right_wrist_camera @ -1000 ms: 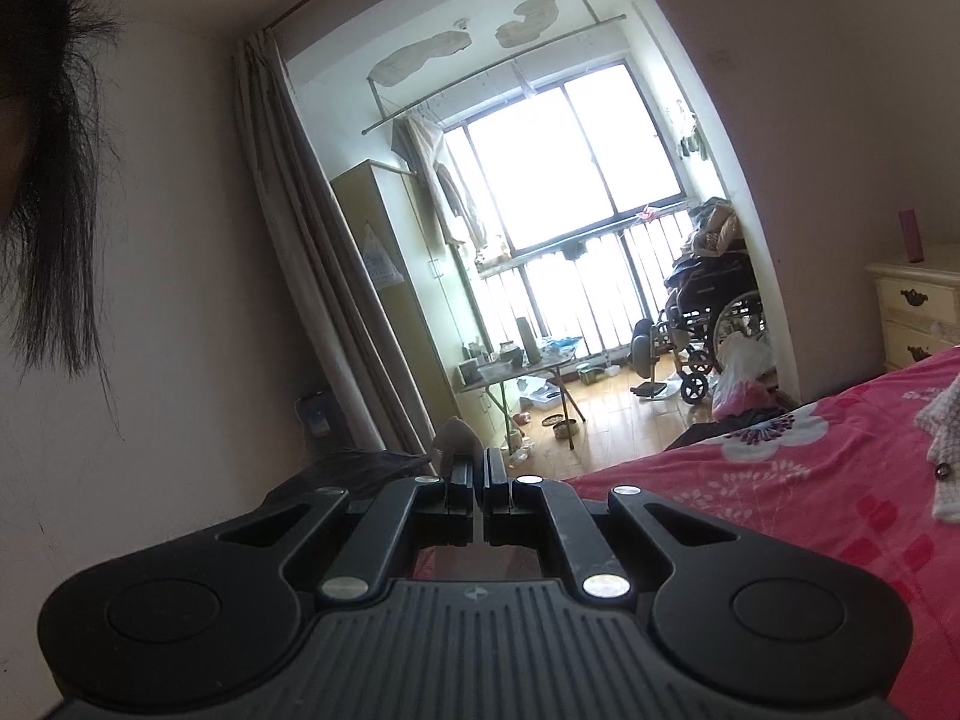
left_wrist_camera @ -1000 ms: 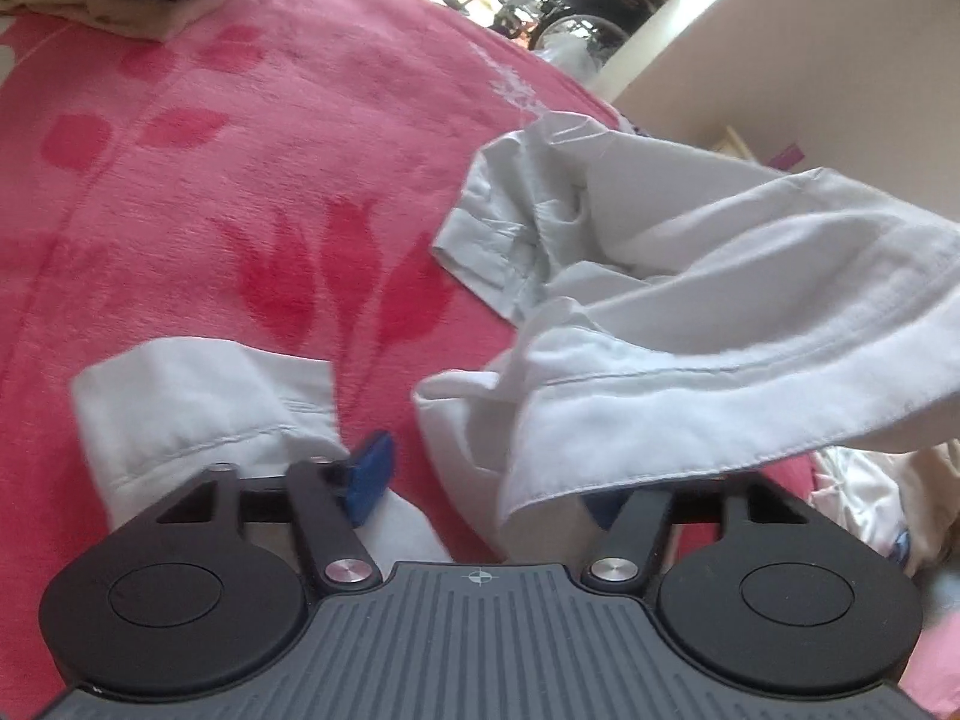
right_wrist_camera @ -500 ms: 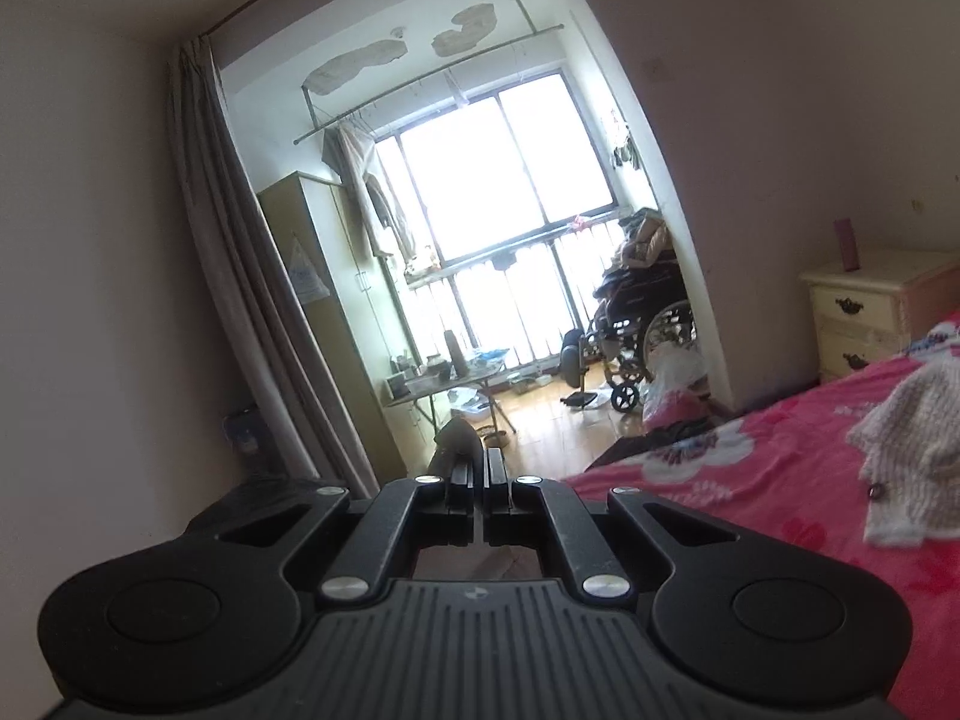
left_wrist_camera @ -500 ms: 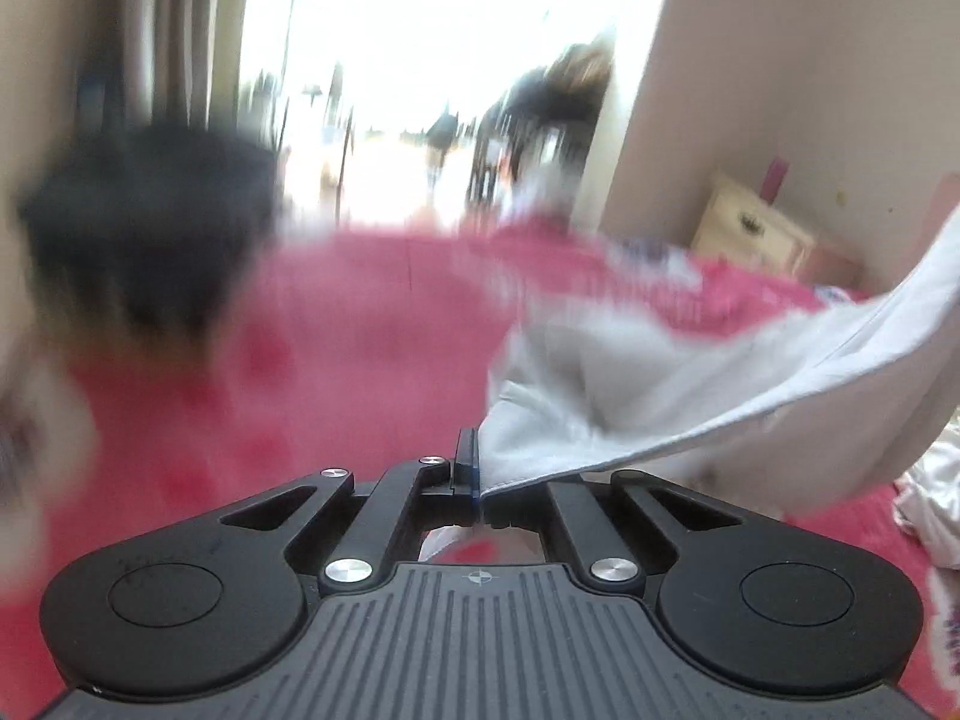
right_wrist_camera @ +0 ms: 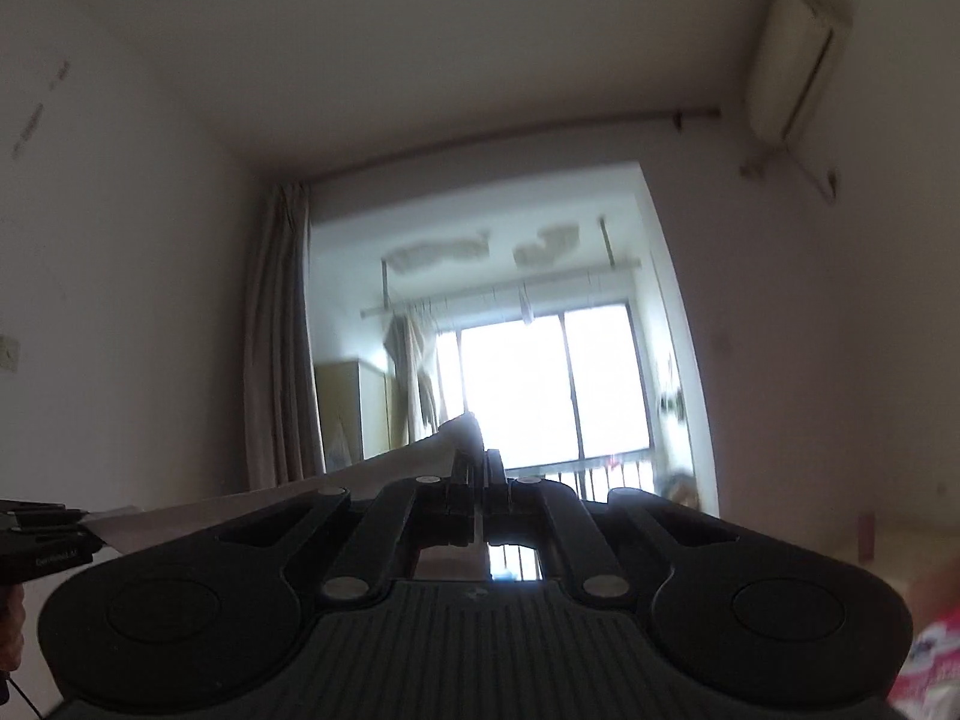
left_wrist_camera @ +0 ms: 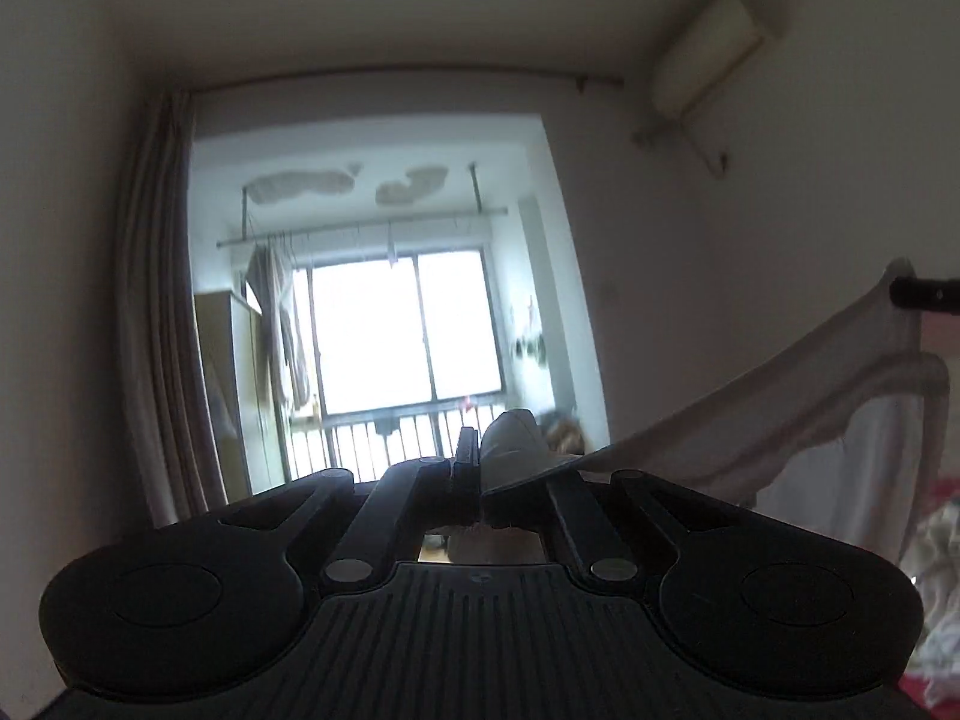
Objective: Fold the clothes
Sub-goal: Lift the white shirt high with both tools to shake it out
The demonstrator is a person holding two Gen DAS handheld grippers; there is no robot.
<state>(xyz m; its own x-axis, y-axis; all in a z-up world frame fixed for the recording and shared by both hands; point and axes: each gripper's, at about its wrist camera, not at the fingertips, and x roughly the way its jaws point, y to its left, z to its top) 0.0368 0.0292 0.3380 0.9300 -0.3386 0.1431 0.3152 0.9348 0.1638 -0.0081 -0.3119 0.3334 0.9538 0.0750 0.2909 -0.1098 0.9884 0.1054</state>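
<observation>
Gripping one white garment (left_wrist_camera: 780,414) (two grippers clamped).

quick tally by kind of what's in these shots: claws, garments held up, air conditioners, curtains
claws: 2, left claw and right claw
garments held up: 1, white garment stretched between both
air conditioners: 1
curtains: 1
total: 5

My left wrist camera looks along its fingers, tilted slightly upward, straight at balcony window (left_wrist_camera: 408,330) far across room. My right wrist camera faces same window (right_wrist_camera: 540,384), tilted a bit higher, more ceiling visible. Both views share window, curtain (left_wrist_camera: 162,300), wall air conditioner (right_wrist_camera: 792,66). Each view catches other gripper at frame edge: side by side, near.
</observation>
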